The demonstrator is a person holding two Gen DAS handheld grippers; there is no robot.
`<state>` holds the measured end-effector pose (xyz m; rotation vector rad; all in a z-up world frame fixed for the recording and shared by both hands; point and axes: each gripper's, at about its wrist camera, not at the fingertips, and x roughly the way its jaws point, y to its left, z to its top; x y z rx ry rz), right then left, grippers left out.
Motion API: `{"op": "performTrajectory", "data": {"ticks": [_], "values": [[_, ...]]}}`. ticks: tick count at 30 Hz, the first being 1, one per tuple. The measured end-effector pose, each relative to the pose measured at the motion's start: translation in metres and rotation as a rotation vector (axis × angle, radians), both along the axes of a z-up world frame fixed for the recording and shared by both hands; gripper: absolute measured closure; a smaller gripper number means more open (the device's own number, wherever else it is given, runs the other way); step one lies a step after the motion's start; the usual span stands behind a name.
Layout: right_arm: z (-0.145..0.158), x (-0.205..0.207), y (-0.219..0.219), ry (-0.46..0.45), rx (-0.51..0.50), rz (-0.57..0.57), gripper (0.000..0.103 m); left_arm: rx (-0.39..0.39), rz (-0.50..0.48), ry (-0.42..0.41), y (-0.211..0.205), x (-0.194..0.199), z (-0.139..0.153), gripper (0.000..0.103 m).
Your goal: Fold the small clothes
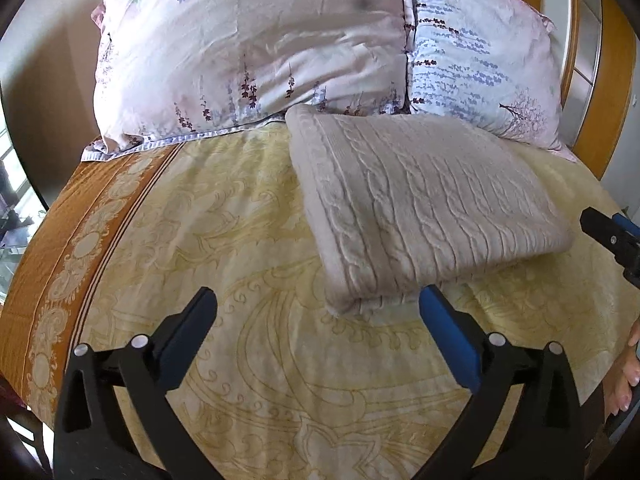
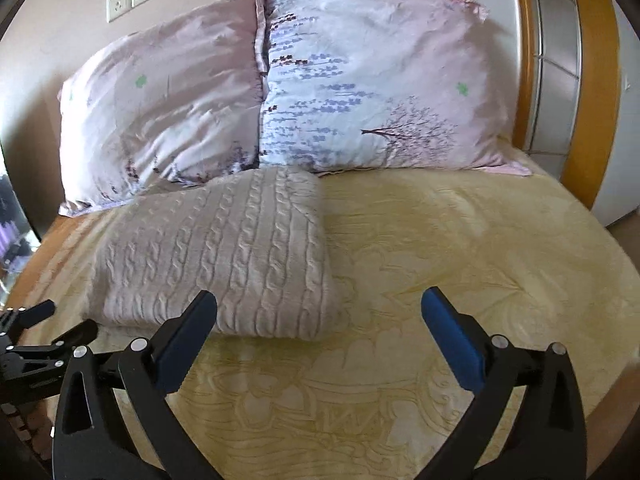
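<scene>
A pale pink cable-knit sweater [image 1: 420, 200] lies folded into a thick rectangle on the yellow patterned bedspread [image 1: 248, 248]. It also shows in the right wrist view [image 2: 224, 256]. My left gripper [image 1: 318, 304] is open and empty, just in front of the sweater's near edge. My right gripper [image 2: 318, 304] is open and empty, its left finger over the sweater's near right corner. The right gripper's tip [image 1: 612, 236] shows at the right edge of the left wrist view, and the left gripper [image 2: 36, 344] at the left edge of the right wrist view.
Two floral pillows [image 1: 248, 52] [image 2: 372, 88] lean against the wall behind the sweater. An orange border [image 1: 60, 248] runs along the bed's left side. A wooden headboard frame [image 2: 592, 80] stands at the right. A hand [image 1: 630, 376] shows at the right edge.
</scene>
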<state>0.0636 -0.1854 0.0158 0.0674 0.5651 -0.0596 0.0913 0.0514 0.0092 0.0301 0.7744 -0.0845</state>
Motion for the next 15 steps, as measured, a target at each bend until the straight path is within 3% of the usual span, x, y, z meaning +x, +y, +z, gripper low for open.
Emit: {"op": "performTrajectory", "data": {"ticks": [11, 15], "values": [[-0.033, 0.006, 0.020, 0.128, -0.021, 0.032, 0.001, 0.007, 0.002, 0.055, -0.007, -0.005, -0.016, 0.002], [-0.043, 0.010, 0.026, 0.176, -0.031, 0.040, 0.001, 0.025, 0.000, 0.121, -0.013, 0.000, -0.024, 0.002]]}}
